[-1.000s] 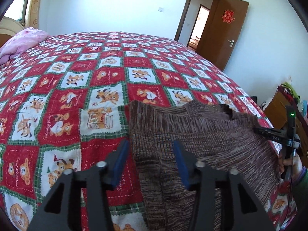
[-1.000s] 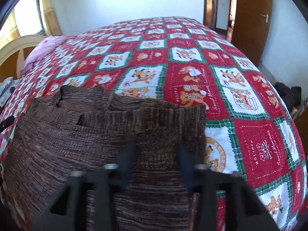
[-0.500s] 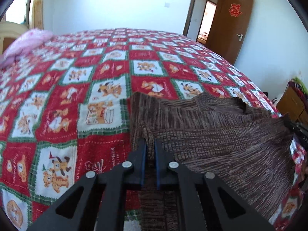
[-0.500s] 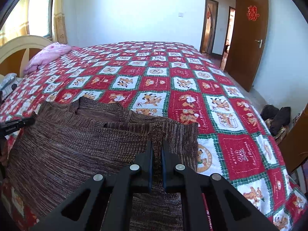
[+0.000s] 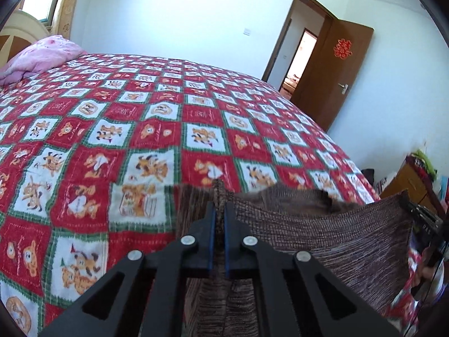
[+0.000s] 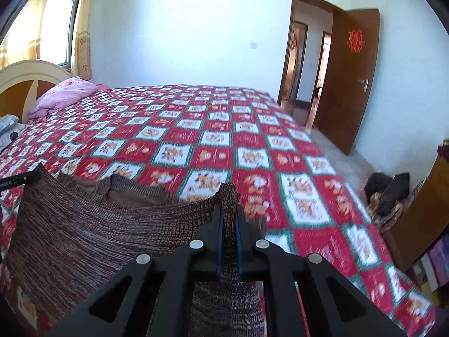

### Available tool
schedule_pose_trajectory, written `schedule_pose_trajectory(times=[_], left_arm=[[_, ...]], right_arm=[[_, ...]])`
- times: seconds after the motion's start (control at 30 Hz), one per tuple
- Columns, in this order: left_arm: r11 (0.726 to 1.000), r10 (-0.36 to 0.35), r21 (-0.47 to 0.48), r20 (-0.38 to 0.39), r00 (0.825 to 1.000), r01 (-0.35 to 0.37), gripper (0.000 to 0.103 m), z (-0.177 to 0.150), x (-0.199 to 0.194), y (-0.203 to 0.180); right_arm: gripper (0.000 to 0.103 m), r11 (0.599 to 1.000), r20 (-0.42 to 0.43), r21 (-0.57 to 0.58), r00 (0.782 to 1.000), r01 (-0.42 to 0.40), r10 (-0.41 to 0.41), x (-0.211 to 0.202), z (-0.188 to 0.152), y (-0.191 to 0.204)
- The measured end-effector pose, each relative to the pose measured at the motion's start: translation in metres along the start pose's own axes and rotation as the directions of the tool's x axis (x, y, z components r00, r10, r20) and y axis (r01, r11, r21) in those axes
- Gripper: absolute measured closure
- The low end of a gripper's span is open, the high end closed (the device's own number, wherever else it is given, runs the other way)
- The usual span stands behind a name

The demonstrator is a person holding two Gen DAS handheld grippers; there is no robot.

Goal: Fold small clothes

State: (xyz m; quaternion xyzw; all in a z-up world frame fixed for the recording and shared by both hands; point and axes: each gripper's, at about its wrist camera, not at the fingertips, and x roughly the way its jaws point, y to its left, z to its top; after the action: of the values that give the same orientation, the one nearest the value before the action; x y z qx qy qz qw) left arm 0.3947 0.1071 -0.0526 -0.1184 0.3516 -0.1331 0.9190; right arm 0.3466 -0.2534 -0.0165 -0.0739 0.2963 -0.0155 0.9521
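— Jaws on both sides?
— Clamped on cloth: the left gripper point(image 5: 219, 210) pinches the left edge of the brown knit sweater point(image 5: 322, 230), the right gripper point(image 6: 228, 213) its right edge.
— Where's the sweater?
— Stretched between them at the near edge of the red patchwork bedspread point(image 5: 168, 118), its top edge lifted clear.

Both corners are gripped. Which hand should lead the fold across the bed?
Right, probably. The right gripper has its jaws shut on a broad tuft of the brown sweater, with open bedspread ahead. The left gripper grips it too, but shows only a thin nub.
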Motion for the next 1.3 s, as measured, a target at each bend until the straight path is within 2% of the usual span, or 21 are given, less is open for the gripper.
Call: schedule_pose_trajectory(times=[0.23,0.3,0.4,0.47,0.5,0.63,0.7,0.73,0.77,0.8,0.87,0.9,0.97,1.0,1.07,1.17,1.23,1.3], left_arm=[[0.998,0.033,-0.049,0.022,0.999,-0.032,0.098,0.022,0.032,0.004],[0.997,0.064,-0.054,0.014,0.998,-0.063,0.098,0.024,0.048,0.006],[0.989,0.137,-0.046,-0.029,0.990,-0.138,0.098,0.019,0.075,0.008],[0.984,0.169,-0.047,-0.107,0.980,-0.175,0.098,0.009,0.097,0.013],[0.983,0.165,-0.064,-0.128,0.978,-0.174,0.098,0.007,0.102,0.018],[0.977,0.194,-0.061,-0.136,0.972,-0.204,0.095,0.008,0.104,0.018],[0.975,0.214,-0.040,-0.136,0.967,-0.221,0.095,0.009,0.105,0.015],[0.974,0.216,-0.037,-0.135,0.967,-0.223,0.095,0.009,0.104,0.014],[0.976,0.207,-0.045,-0.134,0.969,-0.214,0.095,0.009,0.102,0.016],[0.980,0.177,-0.067,-0.136,0.975,-0.187,0.095,0.010,0.098,0.020],[0.984,0.138,-0.094,-0.147,0.979,-0.153,0.094,0.014,0.087,0.025],[0.985,0.132,-0.095,-0.139,0.981,-0.146,0.094,0.015,0.078,0.026],[0.985,0.161,-0.047,-0.096,0.982,-0.166,0.089,0.013,0.050,0.018],[0.983,0.184,0.001,-0.083,0.979,-0.185,0.083,0.009,0.036,0.009],[0.980,0.190,0.069,-0.067,0.979,-0.186,0.077,-0.003,0.016,-0.010],[0.982,0.116,0.156,-0.086,0.989,-0.102,0.069,-0.031,-0.003,-0.048],[0.982,0.077,0.181,-0.116,0.990,-0.055,0.054,-0.050,-0.007,-0.071],[0.984,0.041,0.177,-0.146,0.988,-0.014,0.051,-0.070,-0.005,-0.088]], right_arm=[[0.097,0.999,0.002,-0.004,0.999,0.050,-0.050,0.047,0.026,-0.009],[0.097,0.998,-0.009,-0.005,0.998,0.067,-0.067,0.070,0.026,-0.010],[0.096,0.999,-0.065,0.026,0.998,0.030,-0.028,0.111,0.012,-0.012],[0.096,0.999,-0.155,0.022,0.987,0.043,-0.039,0.141,-0.005,-0.011],[0.096,0.999,-0.224,0.034,0.974,0.035,-0.027,0.156,-0.011,-0.012],[0.093,0.998,-0.231,0.059,0.973,0.033,-0.018,0.159,-0.011,-0.018],[0.085,0.997,-0.231,0.066,0.972,0.048,-0.031,0.159,-0.011,-0.019],[0.077,0.995,-0.233,0.072,0.972,0.063,-0.044,0.160,-0.011,-0.021],[0.072,0.994,-0.231,0.086,0.972,0.071,-0.050,0.159,-0.011,-0.024],[0.072,0.991,-0.219,0.124,0.975,0.058,-0.030,0.155,-0.011,-0.031],[0.072,0.973,-0.152,0.230,0.988,0.027,0.008,0.133,-0.008,-0.051],[0.072,0.958,-0.114,0.282,0.993,0.044,-0.012,0.120,-0.007,-0.061],[0.072,0.922,-0.052,0.378,0.996,0.086,-0.071,0.083,-0.006,-0.080],[0.072,0.915,-0.058,0.392,0.995,0.099,-0.083,0.064,-0.006,-0.085],[0.072,0.936,-0.089,0.349,0.996,0.041,-0.010,0.036,-0.011,-0.075],[0.072,0.978,-0.150,0.206,0.988,-0.006,0.038,0.006,-0.029,-0.030],[0.072,0.990,-0.182,0.132,0.981,-0.039,0.063,-0.006,-0.046,-0.002],[0.072,0.993,-0.219,0.094,0.971,-0.074,0.093,-0.008,-0.062,0.018]])
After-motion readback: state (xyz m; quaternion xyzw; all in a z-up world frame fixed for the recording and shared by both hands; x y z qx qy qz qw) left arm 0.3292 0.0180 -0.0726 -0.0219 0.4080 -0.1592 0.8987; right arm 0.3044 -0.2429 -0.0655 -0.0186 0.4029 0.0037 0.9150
